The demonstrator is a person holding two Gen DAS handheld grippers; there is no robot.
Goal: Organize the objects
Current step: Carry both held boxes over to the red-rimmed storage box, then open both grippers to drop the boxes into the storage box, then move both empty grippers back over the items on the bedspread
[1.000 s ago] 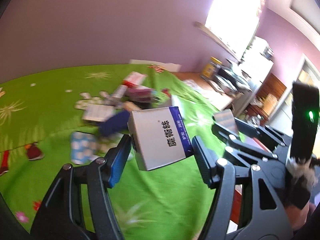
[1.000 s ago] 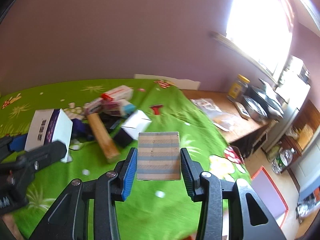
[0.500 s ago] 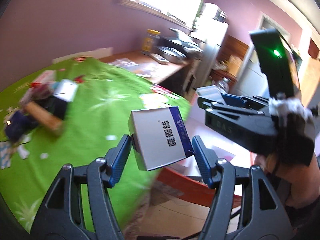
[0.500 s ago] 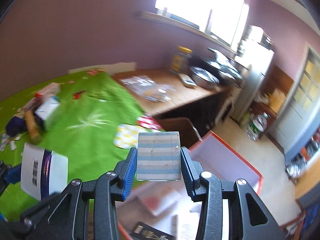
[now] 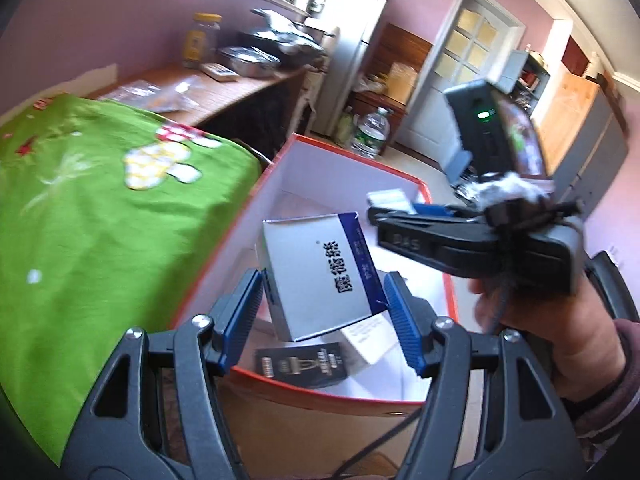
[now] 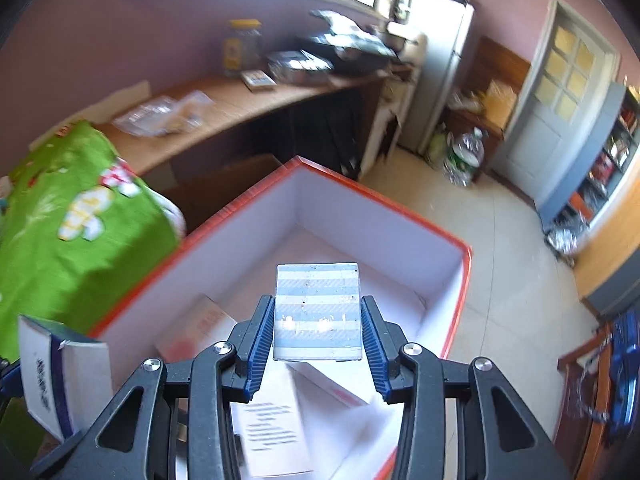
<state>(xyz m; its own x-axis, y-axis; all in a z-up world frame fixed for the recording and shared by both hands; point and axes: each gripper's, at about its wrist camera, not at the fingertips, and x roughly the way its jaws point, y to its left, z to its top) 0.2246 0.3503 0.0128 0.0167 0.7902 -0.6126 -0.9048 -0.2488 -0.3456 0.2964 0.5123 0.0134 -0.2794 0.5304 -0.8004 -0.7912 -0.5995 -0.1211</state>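
My left gripper (image 5: 320,316) is shut on a white and blue box (image 5: 320,276) with Chinese print, held over the near end of a red-rimmed white bin (image 5: 424,188). My right gripper (image 6: 319,344) is shut on a blue-and-white striped box (image 6: 319,312), held above the same bin (image 6: 466,264). The right gripper also shows in the left wrist view (image 5: 384,212), to the right of the left one. The white and blue box shows at the lower left of the right wrist view (image 6: 48,380). Inside the bin lie a black box (image 5: 304,364) and white boxes (image 6: 200,328).
The green-covered table (image 5: 80,220) lies to the left of the bin. A wooden counter (image 6: 240,100) with a jar and trays runs behind. A fridge (image 6: 436,60), water bottles (image 6: 464,156) and a door (image 6: 556,92) stand beyond on the tiled floor.
Both grippers swung right from the green table, each keeping its box, and now hang over the red-rimmed bin.
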